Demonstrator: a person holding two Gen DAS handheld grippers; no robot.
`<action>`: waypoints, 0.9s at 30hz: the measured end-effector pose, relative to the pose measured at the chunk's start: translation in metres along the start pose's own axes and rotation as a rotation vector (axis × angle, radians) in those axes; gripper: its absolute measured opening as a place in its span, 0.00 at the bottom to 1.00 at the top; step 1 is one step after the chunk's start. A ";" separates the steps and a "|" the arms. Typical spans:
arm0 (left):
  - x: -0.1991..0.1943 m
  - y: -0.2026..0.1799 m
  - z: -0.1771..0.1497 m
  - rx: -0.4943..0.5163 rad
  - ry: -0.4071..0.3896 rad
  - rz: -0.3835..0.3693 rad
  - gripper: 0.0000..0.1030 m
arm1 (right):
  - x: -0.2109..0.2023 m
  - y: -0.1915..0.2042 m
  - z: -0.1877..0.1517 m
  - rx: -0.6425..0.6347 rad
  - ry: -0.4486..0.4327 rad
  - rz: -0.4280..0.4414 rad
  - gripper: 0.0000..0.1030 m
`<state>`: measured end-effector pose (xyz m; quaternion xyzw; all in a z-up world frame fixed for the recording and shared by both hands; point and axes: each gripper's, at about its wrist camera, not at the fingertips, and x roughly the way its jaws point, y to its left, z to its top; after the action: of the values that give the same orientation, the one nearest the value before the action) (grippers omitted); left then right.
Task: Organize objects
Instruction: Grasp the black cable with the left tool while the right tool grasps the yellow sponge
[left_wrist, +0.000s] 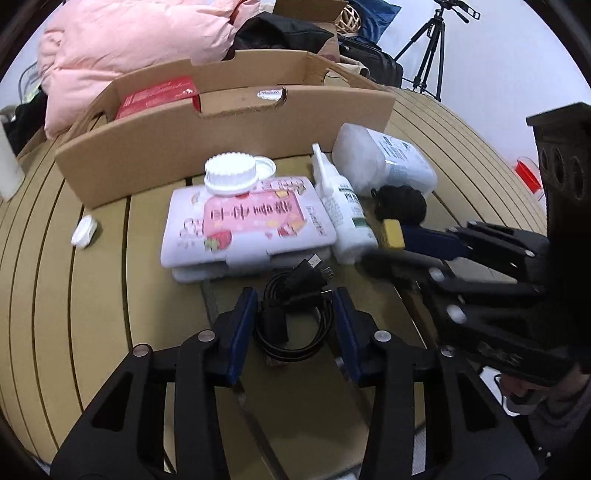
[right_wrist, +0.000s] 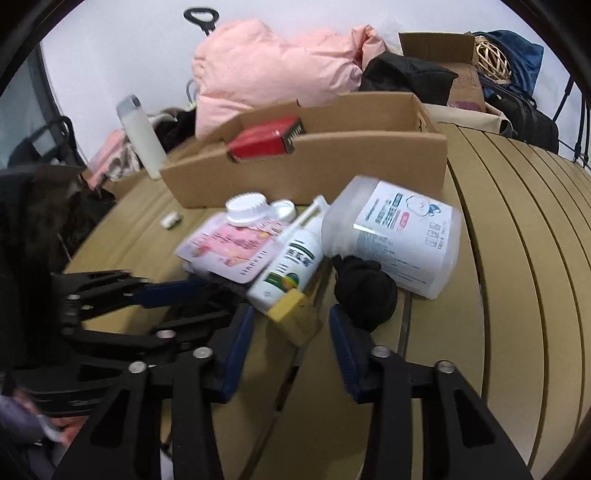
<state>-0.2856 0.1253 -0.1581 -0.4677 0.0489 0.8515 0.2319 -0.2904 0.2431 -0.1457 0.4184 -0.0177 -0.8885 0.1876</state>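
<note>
One coiled black cable (left_wrist: 291, 325) between left claw (left_wrist: 293, 325) jaws, untouched, one yellow block (right_wrist: 295, 314) between right claw (right_wrist: 291, 332) jaws

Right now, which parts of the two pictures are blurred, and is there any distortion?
Left wrist view: the right gripper at the right is motion-blurred, while the black cable is fairly sharp. Right wrist view: the left gripper and the yellow block are smeared. Both views: fisheye bends the table slats.
</note>
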 end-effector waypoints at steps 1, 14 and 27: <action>-0.002 -0.001 -0.003 -0.009 0.003 -0.006 0.36 | 0.001 0.002 0.001 -0.009 0.003 -0.003 0.28; -0.128 0.003 -0.024 -0.136 -0.132 -0.063 0.34 | -0.098 0.033 -0.021 -0.052 -0.063 0.009 0.24; -0.109 0.045 0.149 -0.170 -0.195 -0.115 0.33 | -0.141 -0.011 0.115 -0.021 -0.222 0.085 0.24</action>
<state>-0.3712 0.0917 0.0079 -0.4029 -0.0730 0.8792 0.2435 -0.2985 0.2880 0.0307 0.3145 -0.0469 -0.9207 0.2264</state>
